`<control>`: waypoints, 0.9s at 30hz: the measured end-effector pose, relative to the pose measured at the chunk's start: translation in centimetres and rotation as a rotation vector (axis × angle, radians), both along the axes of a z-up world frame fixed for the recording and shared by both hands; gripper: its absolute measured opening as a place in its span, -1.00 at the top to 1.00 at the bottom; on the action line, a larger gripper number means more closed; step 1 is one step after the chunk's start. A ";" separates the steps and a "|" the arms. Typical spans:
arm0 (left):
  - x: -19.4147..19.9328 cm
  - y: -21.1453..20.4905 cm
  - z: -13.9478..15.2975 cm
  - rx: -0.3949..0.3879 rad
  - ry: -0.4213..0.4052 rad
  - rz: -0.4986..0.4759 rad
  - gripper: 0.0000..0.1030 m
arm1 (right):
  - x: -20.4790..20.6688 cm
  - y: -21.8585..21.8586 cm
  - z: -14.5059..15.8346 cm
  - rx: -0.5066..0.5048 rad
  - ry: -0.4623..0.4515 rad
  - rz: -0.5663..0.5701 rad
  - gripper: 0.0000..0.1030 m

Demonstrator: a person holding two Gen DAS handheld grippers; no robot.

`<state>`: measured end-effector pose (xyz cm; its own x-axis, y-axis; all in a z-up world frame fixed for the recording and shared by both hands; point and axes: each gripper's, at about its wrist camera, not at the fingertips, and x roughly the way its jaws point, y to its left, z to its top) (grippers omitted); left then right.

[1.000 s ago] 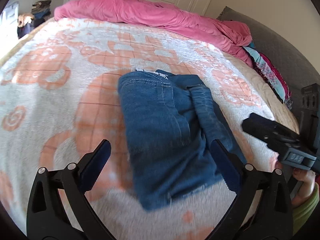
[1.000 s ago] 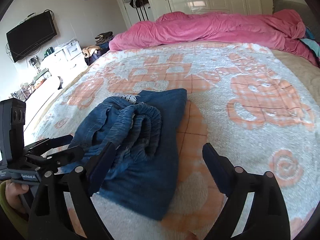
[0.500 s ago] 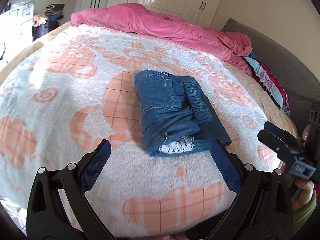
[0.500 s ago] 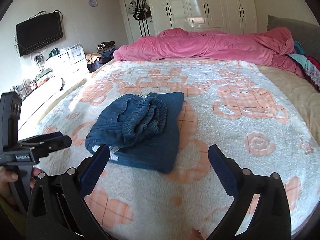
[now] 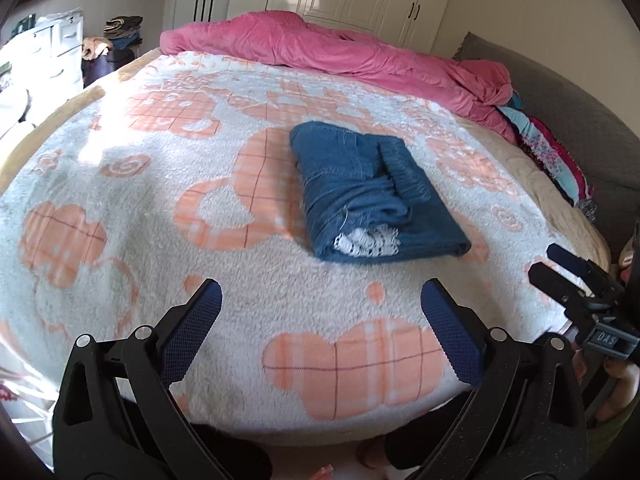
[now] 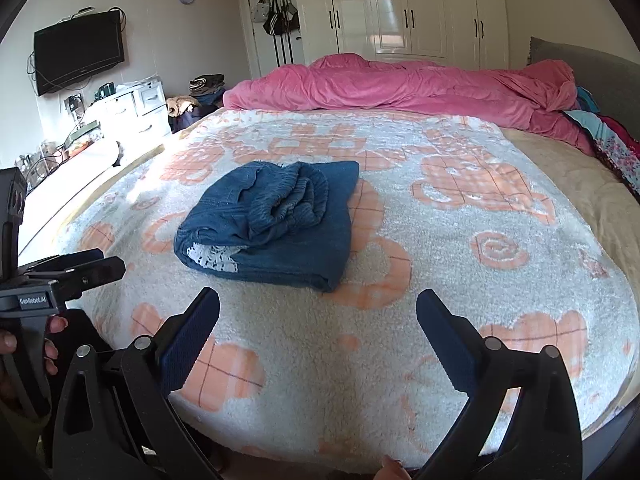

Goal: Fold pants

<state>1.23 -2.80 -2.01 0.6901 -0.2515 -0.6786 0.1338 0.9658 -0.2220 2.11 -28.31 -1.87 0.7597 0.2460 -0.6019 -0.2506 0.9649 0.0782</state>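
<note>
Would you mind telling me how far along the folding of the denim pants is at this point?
Done, it seems: the denim pants lie in a compact folded bundle on the patterned blanket, white lace trim showing at one end. In hand: nothing; the left gripper and right gripper have open, empty jaws, clear of the fabric. Left: at most tidying the bunched waistband.

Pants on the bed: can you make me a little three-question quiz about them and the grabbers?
1. True or false: the left gripper is clamped on the pants.
2. What white trim pokes out of the fold's near end? A) lace B) button C) sock
3. Fill in: the pants lie folded on the ____.

Key: 1 false, both it and the right gripper are open and off the pants; 2 A, lace; 3 blanket.
</note>
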 end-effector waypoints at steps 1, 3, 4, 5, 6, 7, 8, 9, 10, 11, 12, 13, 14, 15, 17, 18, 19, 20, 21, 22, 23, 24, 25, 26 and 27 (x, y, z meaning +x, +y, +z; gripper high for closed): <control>-0.1 -0.1 -0.3 0.012 0.007 0.000 -0.82 | 0.0 0.0 -0.2 0.001 0.004 -0.002 -0.91; -0.2 -0.1 -0.8 0.010 0.017 0.001 -0.82 | -0.1 -0.1 -0.6 0.005 0.016 -0.006 -0.91; -0.2 -0.3 -0.9 0.009 0.020 -0.002 -0.82 | -0.1 0.0 -0.8 0.009 0.022 -0.006 -0.91; -0.2 -0.3 -0.9 0.011 0.021 -0.003 -0.82 | -0.1 0.0 -1.0 0.011 0.026 -0.005 -0.91; -0.2 -0.4 -1.0 0.014 0.022 -0.004 -0.82 | -0.1 0.1 -1.1 0.012 0.030 -0.005 -0.91; -0.1 -0.5 -1.0 0.018 0.023 -0.004 -0.82 | -0.1 0.2 -1.1 0.012 0.032 -0.002 -0.91; -0.1 -0.5 -1.0 0.020 0.024 -0.004 -0.82 | -0.1 0.2 -1.2 0.012 0.033 -0.001 -0.91; -0.1 -0.6 -1.0 0.021 0.024 -0.005 -0.82 | -0.1 0.3 -1.2 0.012 0.034 0.002 -0.91; -0.1 -0.6 -1.1 0.022 0.025 -0.005 -0.82 | -0.1 0.3 -1.3 0.011 0.035 0.005 -0.91; 0.0 -0.6 -1.1 0.021 0.026 -0.003 -0.82 | -0.1 0.3 -1.3 0.010 0.038 0.006 -0.91; 0.0 -0.6 -1.1 0.022 0.027 -0.004 -0.82 | -0.1 0.4 -1.4 0.006 0.039 0.004 -0.91; 0.0 -0.6 -1.1 0.025 0.026 -0.005 -0.82 | -0.1 0.4 -1.4 0.005 0.039 0.004 -0.91; 0.1 -0.6 -1.1 0.030 0.025 -0.005 -0.82 | -0.1 0.4 -1.5 0.004 0.041 0.004 -0.91; 0.1 -0.6 -1.2 0.034 0.025 -0.004 -0.82 | 0.0 0.3 -1.6 0.002 0.044 0.000 -0.91; 0.1 -0.5 -1.2 0.029 0.030 -0.002 -0.82 | 0.0 0.2 -1.7 0.005 0.049 -0.003 -0.91; 0.1 -0.5 -1.2 0.027 0.029 -0.001 -0.82 | 0.0 0.1 -1.8 0.007 0.050 -0.005 -0.91; 0.1 -0.5 -1.2 0.025 0.028 -0.001 -0.82 | 0.0 0.1 -1.8 0.008 0.050 -0.006 -0.91; 0.1 -0.5 -1.2 0.025 0.028 -0.001 -0.82 | 0.0 0.1 -1.8 0.008 0.051 -0.006 -0.91; 0.1 -0.5 -1.2 0.026 0.029 0.001 -0.82 | 0.0 0.2 -1.8 0.008 0.053 -0.005 -0.91; 0.1 -0.4 -1.2 0.023 0.030 0.003 -0.82 | 0.0 0.2 -1.8 0.008 0.053 -0.005 -0.91; 0.1 -0.3 -1.1 0.020 0.030 0.002 -0.82 | 0.0 0.2 -1.8 0.008 0.053 -0.005 -0.91; 0.1 -0.3 -1.1 0.020 0.031 0.003 -0.82 | -0.1 0.2 -1.8 0.009 0.054 -0.006 -0.91; 0.2 -0.3 -1.1 0.020 0.031 0.004 -0.82 | 0.0 0.1 -1.8 0.008 0.054 -0.004 -0.91; 0.2 -0.3 -1.1 0.021 0.032 0.004 -0.82 | 0.0 0.2 -1.9 0.007 0.055 -0.004 -0.91; 0.2 -0.3 -1.1 0.021 0.032 0.004 -0.82 | 0.0 0.2 -1.8 0.007 0.054 -0.004 -0.91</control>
